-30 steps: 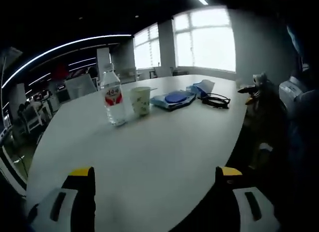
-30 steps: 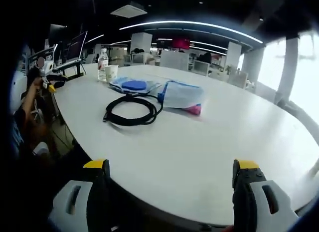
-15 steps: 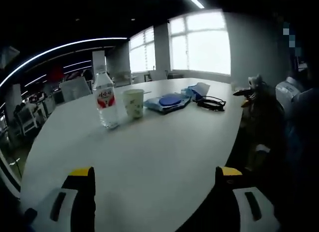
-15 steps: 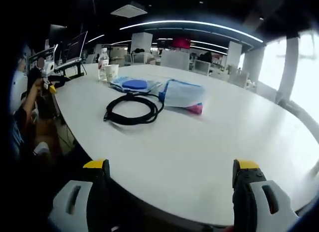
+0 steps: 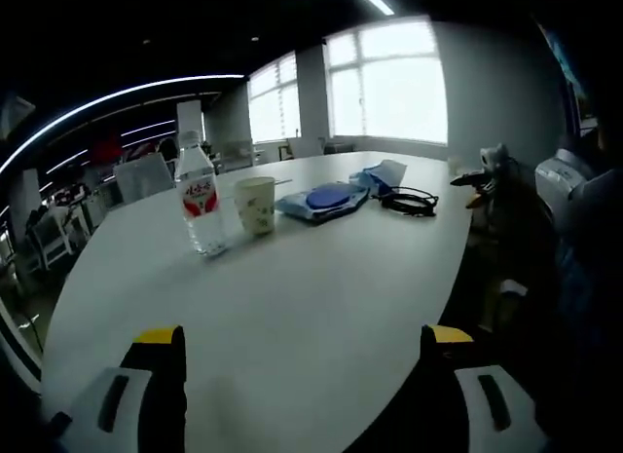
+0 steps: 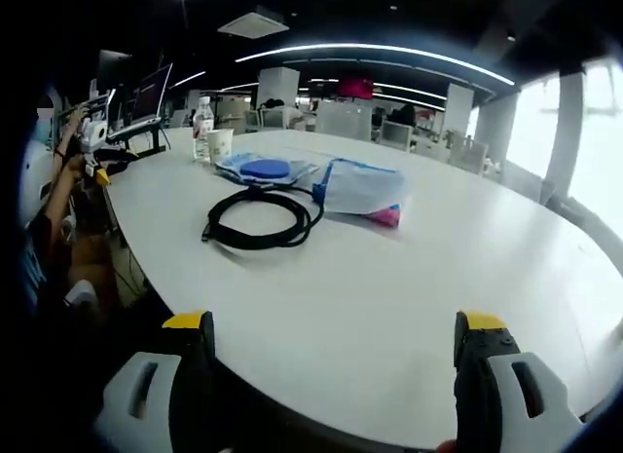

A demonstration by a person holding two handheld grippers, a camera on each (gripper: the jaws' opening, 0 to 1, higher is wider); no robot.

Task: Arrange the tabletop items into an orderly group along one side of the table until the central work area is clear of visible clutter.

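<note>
On the white oval table [image 5: 292, 297] a clear water bottle [image 5: 201, 197] with a red label stands beside a paper cup [image 5: 256, 206]. Farther along lie a blue flat pack [image 5: 321, 199], a blue and white pouch [image 5: 386, 174] and a coiled black cable [image 5: 413, 200]. My left gripper [image 5: 302, 370] is open, well short of the bottle. In the right gripper view the coiled cable [image 6: 259, 218] lies nearest, then the pouch [image 6: 362, 191] with a pink edge, the flat pack [image 6: 261, 168], the cup [image 6: 219, 143] and bottle [image 6: 201, 128]. My right gripper [image 6: 334, 360] is open over bare tabletop [image 6: 389, 297].
The table's near edge runs along the right of the left gripper view, with a person [image 5: 584, 239] beyond it. The right gripper view shows a person's arm [image 6: 58, 200] at left, and desks, monitors [image 6: 146, 93] and chairs in the office behind.
The left view has shifted slightly; the bottle and cup sit a little lower and further left. The right view has barely moved. Nothing on the table was touched.
</note>
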